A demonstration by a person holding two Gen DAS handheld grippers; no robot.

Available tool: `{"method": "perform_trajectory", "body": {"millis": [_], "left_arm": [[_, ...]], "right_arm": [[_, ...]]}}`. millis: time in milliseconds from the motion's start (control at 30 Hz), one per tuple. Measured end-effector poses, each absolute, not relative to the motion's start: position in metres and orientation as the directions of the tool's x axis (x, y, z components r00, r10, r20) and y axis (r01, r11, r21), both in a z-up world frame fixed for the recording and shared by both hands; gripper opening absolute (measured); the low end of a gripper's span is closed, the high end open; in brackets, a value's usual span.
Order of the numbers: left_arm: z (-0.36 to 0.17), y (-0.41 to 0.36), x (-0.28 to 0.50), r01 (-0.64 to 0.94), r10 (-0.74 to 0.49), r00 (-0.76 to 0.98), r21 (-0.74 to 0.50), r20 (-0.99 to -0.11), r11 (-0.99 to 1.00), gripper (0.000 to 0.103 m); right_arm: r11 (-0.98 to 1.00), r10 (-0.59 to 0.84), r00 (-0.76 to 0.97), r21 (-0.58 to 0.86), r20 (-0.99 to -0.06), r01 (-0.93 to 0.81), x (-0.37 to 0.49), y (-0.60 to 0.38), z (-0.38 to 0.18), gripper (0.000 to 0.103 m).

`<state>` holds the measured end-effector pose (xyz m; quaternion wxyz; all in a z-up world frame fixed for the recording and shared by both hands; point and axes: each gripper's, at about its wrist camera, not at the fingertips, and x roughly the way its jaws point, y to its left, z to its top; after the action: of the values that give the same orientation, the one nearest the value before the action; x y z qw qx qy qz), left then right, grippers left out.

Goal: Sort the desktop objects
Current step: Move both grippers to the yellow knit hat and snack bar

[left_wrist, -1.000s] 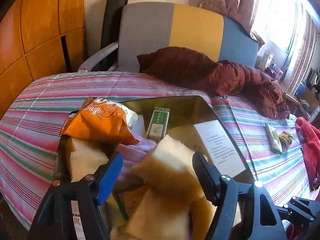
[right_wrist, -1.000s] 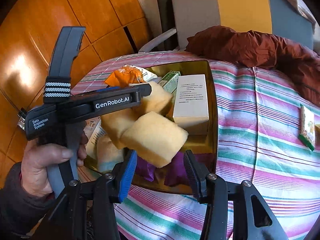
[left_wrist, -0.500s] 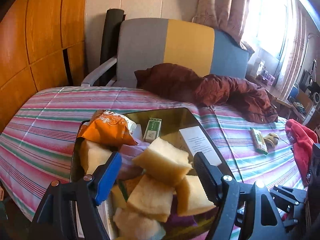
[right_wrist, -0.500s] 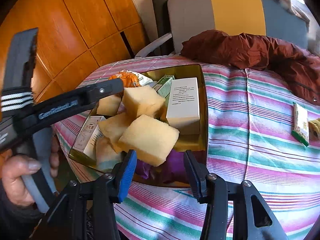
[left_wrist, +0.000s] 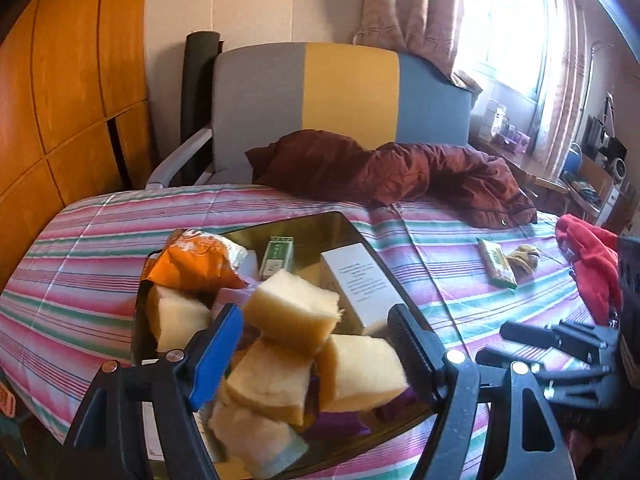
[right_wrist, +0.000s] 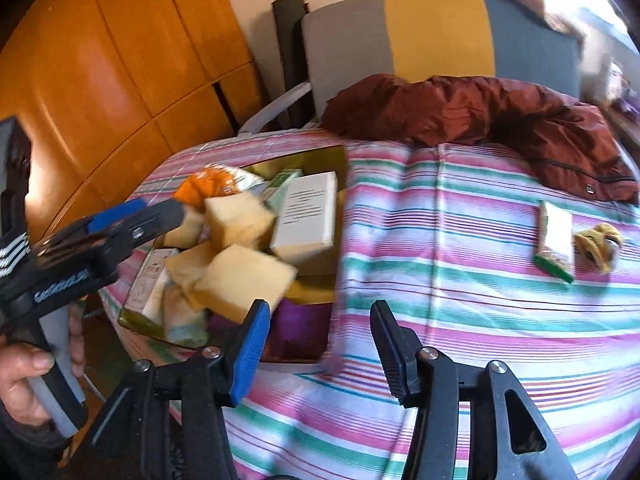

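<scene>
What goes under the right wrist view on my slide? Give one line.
Right tongs opening, empty, over the striped cloth beside a tray heaped with yellow sponges and boxes.

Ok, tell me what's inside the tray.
In the tray: yellow sponges, an orange snack bag, a white box, a green box, something purple. The sponges cover whatever lies beneath.

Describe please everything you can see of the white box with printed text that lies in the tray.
The white box is an oblong carton, cardboard by its look, closed, with small dark lines of print on its top face. The text is too small to read. It lies flat along the right side of the gold tray, beside the green box. A yellow sponge sits against its near left edge. No gripper touches it.
</scene>
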<state>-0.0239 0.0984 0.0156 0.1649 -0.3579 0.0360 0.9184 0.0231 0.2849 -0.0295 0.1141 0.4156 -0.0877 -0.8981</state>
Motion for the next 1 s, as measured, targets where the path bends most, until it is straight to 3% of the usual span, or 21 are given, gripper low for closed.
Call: {"method": "perform_trajectory", "body": {"millis": [867,1000], "left_arm": [[0.004,0.218,-0.021,-0.581,0.430,-0.547,-0.044,-0.719,-0.813,0.076],[-0.002,0.239,-0.023,-0.609,0.444,-0.512,-0.053,-0.736,-0.791,0.076]], "right_arm": [[-0.908,0.067,-0.617,0.209,-0.784,-0.364,0.017,0.508,-0.049,0.056],[-0.892,0.099,-0.610,0.201,-0.786,-0.404,0.007,0.530,-0.058,0.067]]}}
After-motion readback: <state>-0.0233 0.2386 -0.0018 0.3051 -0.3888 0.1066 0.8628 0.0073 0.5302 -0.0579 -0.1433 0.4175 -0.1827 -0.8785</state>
